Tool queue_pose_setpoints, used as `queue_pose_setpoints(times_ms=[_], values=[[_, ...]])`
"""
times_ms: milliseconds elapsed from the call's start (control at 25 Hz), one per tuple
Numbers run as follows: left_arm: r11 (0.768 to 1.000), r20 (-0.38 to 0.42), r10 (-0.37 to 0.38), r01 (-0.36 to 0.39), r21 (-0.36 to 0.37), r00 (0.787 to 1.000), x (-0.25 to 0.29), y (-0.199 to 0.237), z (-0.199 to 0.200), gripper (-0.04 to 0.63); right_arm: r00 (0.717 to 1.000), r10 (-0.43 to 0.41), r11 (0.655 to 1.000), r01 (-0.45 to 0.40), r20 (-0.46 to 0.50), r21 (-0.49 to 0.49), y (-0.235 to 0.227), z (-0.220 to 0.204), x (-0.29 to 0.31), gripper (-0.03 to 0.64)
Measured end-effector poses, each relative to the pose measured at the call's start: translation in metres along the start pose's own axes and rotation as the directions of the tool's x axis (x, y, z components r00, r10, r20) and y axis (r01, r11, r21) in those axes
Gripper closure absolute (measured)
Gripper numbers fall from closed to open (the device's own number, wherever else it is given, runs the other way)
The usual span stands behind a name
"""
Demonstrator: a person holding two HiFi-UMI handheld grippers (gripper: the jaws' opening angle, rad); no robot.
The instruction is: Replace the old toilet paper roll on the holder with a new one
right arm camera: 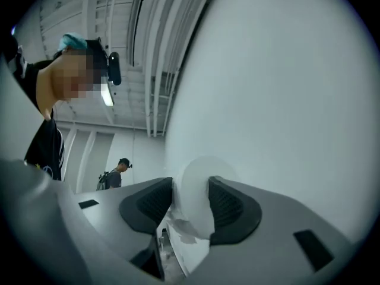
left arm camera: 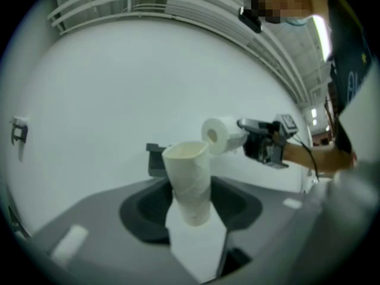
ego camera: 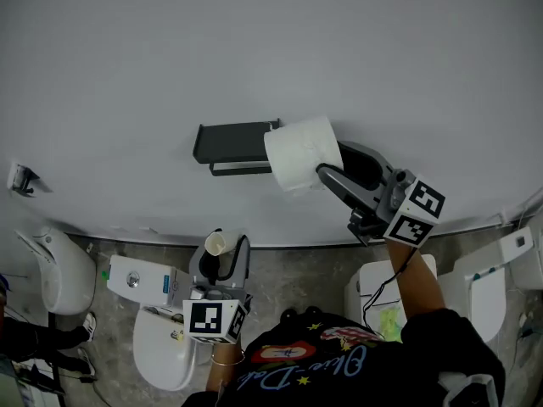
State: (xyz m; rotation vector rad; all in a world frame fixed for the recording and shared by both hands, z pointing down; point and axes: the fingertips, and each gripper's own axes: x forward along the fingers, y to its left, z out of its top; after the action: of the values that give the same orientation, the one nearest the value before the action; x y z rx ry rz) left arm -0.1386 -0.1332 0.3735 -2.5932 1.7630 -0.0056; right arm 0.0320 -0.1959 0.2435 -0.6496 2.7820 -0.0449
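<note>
A black holder [ego camera: 233, 147] is fixed to the white wall, its bar bare. Just to its right my right gripper [ego camera: 333, 170] is shut on the full new white roll [ego camera: 303, 153], holding it against the holder's right end. In the right gripper view the new roll [right arm camera: 195, 198] fills the gap between both pads. Lower down, my left gripper [ego camera: 219, 259] is shut on the old roll [ego camera: 215, 243], a nearly bare cream tube standing upright. The left gripper view shows this old roll [left arm camera: 189, 183] between the jaws, with the holder [left arm camera: 155, 159] and the new roll [left arm camera: 218, 134] behind.
Toilets [ego camera: 165, 350] and a white box [ego camera: 140, 280] stand on the floor below the wall. Another white toilet [ego camera: 496, 291] is at the right. A small metal fixture [ego camera: 21, 179] sits on the wall at far left. A person [right arm camera: 116, 174] stands far off.
</note>
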Motion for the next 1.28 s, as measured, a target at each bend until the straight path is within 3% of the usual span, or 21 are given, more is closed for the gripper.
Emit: queue_pose_setpoints(times_ms=[120,320,480,800,1280], values=[[1.0,-0.004,-0.011,0.011,0.008,1.0,0.003,-0.004,0.0,0.399,0.996,-0.087,0.991,0.084,0.03,0.102,-0.017,-0.024,-0.025,0.419],[1.0,-0.024,-0.015,0.015,0.026,1.0,0.005,-0.006,0.003,0.399,0.979,-0.194,0.946,0.168,0.068,0.276,-0.044,-0.068,-0.043,0.42],[0.999,-0.033,0.007,-0.005,0.05,0.999,0.0,-0.003,0.006,0.399,0.97,-0.233,0.92,0.198,0.066,0.337,-0.057,-0.094,-0.041,0.42],[0.998,-0.041,0.048,-0.047,0.035,0.998,-0.023,0.044,0.001,0.399,0.972,-0.233,0.897,0.206,0.02,0.392,-0.058,-0.137,0.026,0.42],[0.99,-0.058,0.137,-0.135,0.033,0.989,-0.039,0.023,0.003,0.399,0.993,-0.121,0.914,0.115,-0.008,0.389,-0.044,-0.14,0.047,0.423]])
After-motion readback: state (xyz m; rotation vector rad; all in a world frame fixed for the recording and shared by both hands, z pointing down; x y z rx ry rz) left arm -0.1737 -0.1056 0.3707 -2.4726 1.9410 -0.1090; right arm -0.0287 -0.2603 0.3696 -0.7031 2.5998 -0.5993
